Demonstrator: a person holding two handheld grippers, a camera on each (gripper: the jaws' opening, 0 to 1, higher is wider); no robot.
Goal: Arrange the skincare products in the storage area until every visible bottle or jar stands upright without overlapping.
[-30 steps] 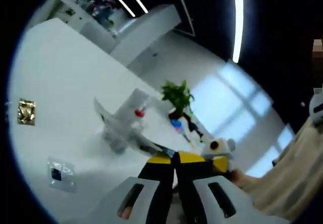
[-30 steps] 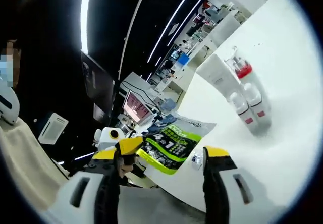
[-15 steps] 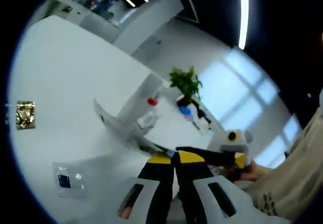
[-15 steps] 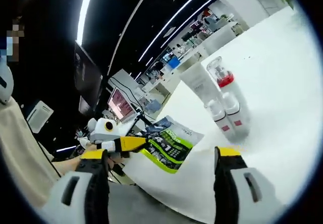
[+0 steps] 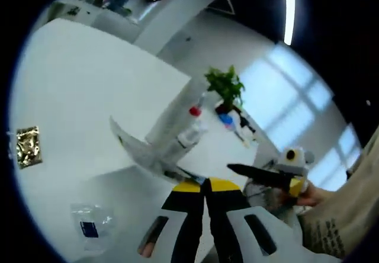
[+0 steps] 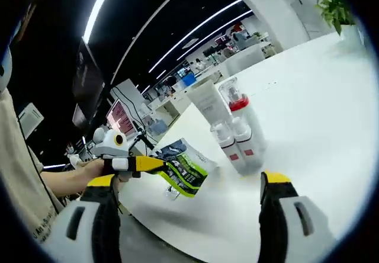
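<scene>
Pinching the green pouch (image 6: 180, 169) shut in my left gripper (image 6: 155, 164), I lift it clear of the table (image 6: 308, 127); my right gripper (image 6: 189, 201) gapes empty near the upright bottles (image 6: 235, 134).

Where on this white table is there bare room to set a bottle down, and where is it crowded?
In the right gripper view, the white table lies bare between the cluster of white red-capped bottles and the potted green plant. It is crowded beside the bottles, where the left gripper holds the green printed pouch. The right gripper is open.
</scene>
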